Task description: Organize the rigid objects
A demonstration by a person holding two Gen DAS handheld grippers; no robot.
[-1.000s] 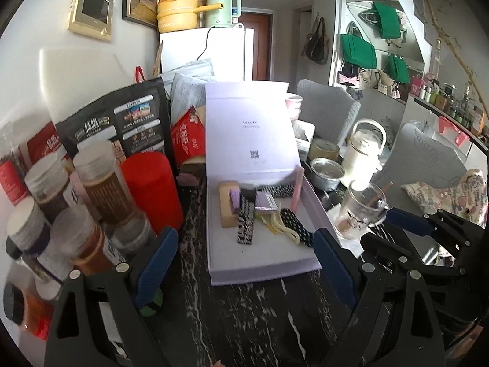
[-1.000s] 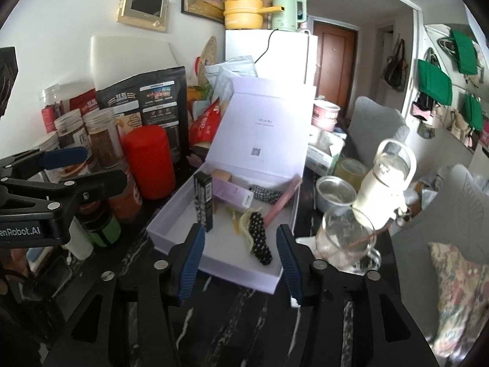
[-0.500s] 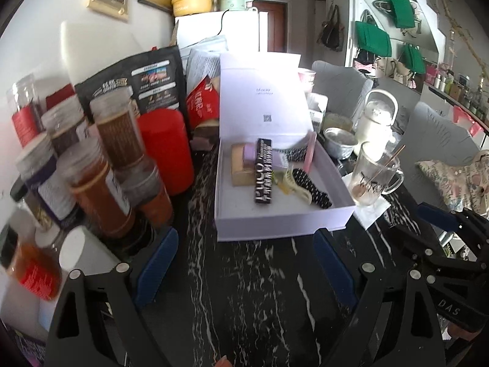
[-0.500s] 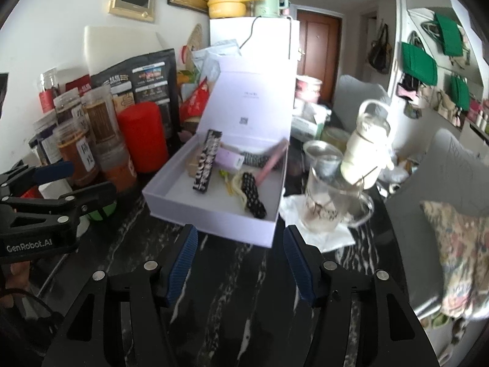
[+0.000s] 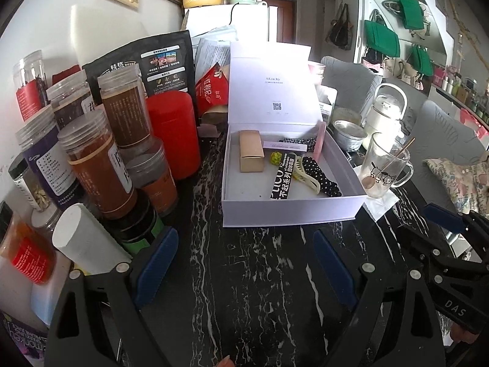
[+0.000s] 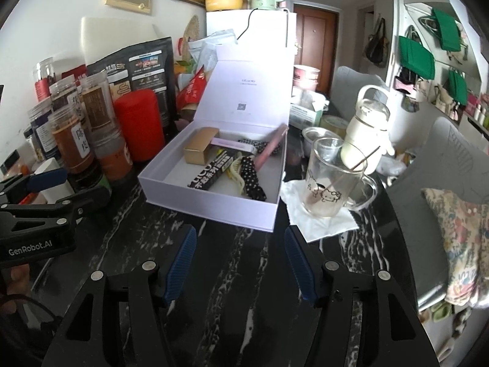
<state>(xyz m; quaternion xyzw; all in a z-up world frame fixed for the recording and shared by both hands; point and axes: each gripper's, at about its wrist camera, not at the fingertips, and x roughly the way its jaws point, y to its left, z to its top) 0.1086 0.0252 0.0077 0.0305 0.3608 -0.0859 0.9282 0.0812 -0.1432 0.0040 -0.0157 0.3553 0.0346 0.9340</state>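
The lilac box sat lid-up on the dark marbled table, holding a tan carton, a black printed box, a cream hair clip, a dotted black clip and a pink stick. A second before, the black printed box had stood upright among the items; here it lay flat beside the carton, which suggests that placement was complete. Both grippers had drawn back from the box: the left gripper and the right gripper hung spread and empty above bare table. Left of the box stood a red canister and clustered spice jars; right of it, a glass mug on a napkin. Behind were a white fridge and, on the right-hand wall, green bags.
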